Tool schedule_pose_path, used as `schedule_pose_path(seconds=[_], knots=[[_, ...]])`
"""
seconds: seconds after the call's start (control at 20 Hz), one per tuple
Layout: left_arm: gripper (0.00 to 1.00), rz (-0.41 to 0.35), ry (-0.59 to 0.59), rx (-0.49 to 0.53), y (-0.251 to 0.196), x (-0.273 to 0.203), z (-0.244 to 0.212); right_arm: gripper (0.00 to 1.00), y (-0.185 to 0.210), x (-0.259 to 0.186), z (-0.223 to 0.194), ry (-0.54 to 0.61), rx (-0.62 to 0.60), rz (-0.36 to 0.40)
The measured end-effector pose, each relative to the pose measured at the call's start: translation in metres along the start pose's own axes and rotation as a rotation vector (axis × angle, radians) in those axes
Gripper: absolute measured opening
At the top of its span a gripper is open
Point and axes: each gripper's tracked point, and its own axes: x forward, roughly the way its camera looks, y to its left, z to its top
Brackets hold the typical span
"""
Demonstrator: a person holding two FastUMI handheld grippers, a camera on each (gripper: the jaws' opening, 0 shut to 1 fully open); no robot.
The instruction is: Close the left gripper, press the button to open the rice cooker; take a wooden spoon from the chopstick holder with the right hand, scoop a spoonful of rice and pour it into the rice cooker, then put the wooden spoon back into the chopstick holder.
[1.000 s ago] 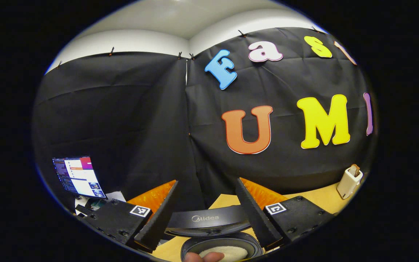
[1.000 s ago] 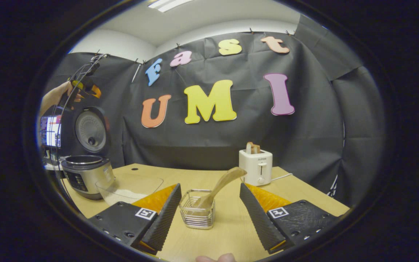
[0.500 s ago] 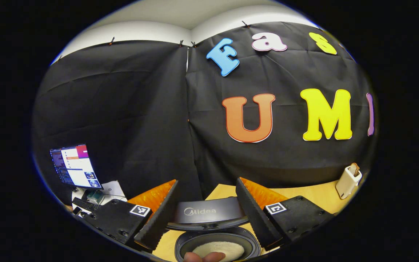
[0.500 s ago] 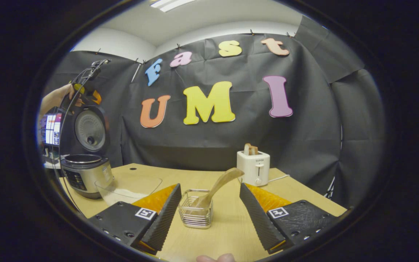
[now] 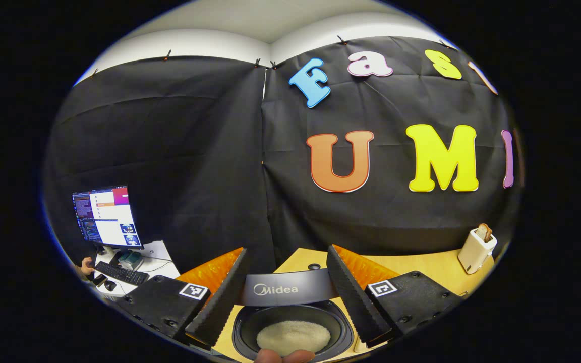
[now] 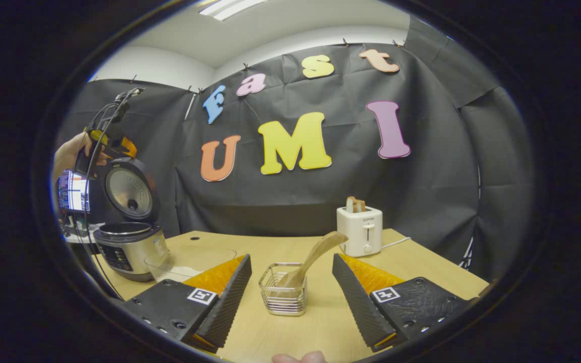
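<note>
The rice cooker (image 6: 128, 234) stands open at the left end of the wooden table (image 6: 321, 322), its lid (image 6: 130, 189) tipped upright, so the button press looks done and the step in hand is fetching the wooden spoon (image 6: 315, 256). In the right gripper view, the right gripper (image 6: 290, 302) sits low over the table with its fingers spread wide, empty, the wire chopstick holder (image 6: 284, 289) framed between them but farther off and not touched. The spoon leans out of that holder, handle angled up and to the right, toward a white toaster (image 6: 361, 229) at the back of the table. A clear glass bowl (image 6: 189, 259) with a thin layer of rice lies just beside the cooker. The left gripper (image 5: 285, 302) hovers above the cooker with its fingers apart and nothing between them; in the left gripper view the inner pot (image 5: 290, 330) with a mound of rice (image 5: 293, 337) shows below it. A monitor (image 5: 106, 217) glows on a side desk beyond. The next move likely calls for advancing the right gripper until the slanted handle lies between the fingers, closing on it, then lifting without dragging the light holder along.
</note>
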Motion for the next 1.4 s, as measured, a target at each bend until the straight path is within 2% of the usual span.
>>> schedule_pose_path(seconds=[0.3,0.35,0.4,0.45,0.55,0.6,0.65,0.7,0.8,0.85,0.9,1.0,1.15,1.2,1.35,1.4], knots=[[0.98,-0.017,0.011,-0.004,-0.012,-0.047,-0.056,0.95,0.005,-0.007,0.001,-0.005,0.014,0.023],[0.98,-0.015,0.005,-0.007,-0.012,-0.051,-0.063,0.91,0.006,-0.008,0.0,-0.005,0.017,0.027],[0.98,-0.015,-0.001,-0.011,-0.013,-0.054,-0.069,0.95,0.007,-0.009,0.0,-0.004,0.018,0.03],[0.98,-0.014,-0.005,-0.018,-0.013,-0.058,-0.075,0.95,0.009,-0.01,0.001,-0.005,0.015,0.033],[0.98,-0.013,-0.012,-0.024,-0.014,-0.062,-0.085,0.95,0.01,-0.013,0.002,-0.008,0.003,0.035],[0.98,-0.01,-0.017,-0.026,-0.015,-0.065,-0.091,0.91,0.009,-0.014,0.002,-0.011,-0.003,0.034],[0.98,-0.008,-0.024,-0.028,-0.015,-0.066,-0.095,0.91,0.008,-0.015,0.003,-0.015,-0.007,0.029],[0.98,-0.005,-0.03,-0.032,-0.015,-0.068,-0.1,0.95,0.007,-0.016,0.003,-0.017,-0.006,0.027],[0.98,0.002,-0.045,-0.034,-0.018,-0.071,-0.11,0.95,0.006,-0.015,-0.001,-0.015,-0.007,0.023],[0.98,0.005,-0.048,-0.031,-0.018,-0.072,-0.116,0.91,0.005,-0.013,-0.005,-0.006,-0.01,0.015],[0.98,0.009,-0.05,-0.03,-0.018,-0.074,-0.122,0.95,0.005,-0.012,-0.011,0.009,-0.012,0.014],[0.98,0.011,-0.054,-0.023,-0.019,-0.075,-0.13,0.92,0.006,-0.011,-0.017,0.023,-0.013,0.013],[0.98,0.011,-0.046,-0.042,-0.019,-0.077,-0.141,0.92,0.005,-0.009,-0.02,0.029,-0.007,0.007],[0.98,0.015,-0.047,-0.046,-0.019,-0.078,-0.143,0.96,0.006,-0.007,-0.023,0.034,-0.002,0.008],[0.99,0.037,-0.031,-0.031,-0.021,-0.077,-0.156,0.96,0.011,-0.004,-0.022,0.04,0.002,0.021],[0.98,0.041,-0.019,-0.031,-0.021,-0.078,-0.162,0.92,0.009,-0.004,-0.02,0.034,-0.001,0.02]])
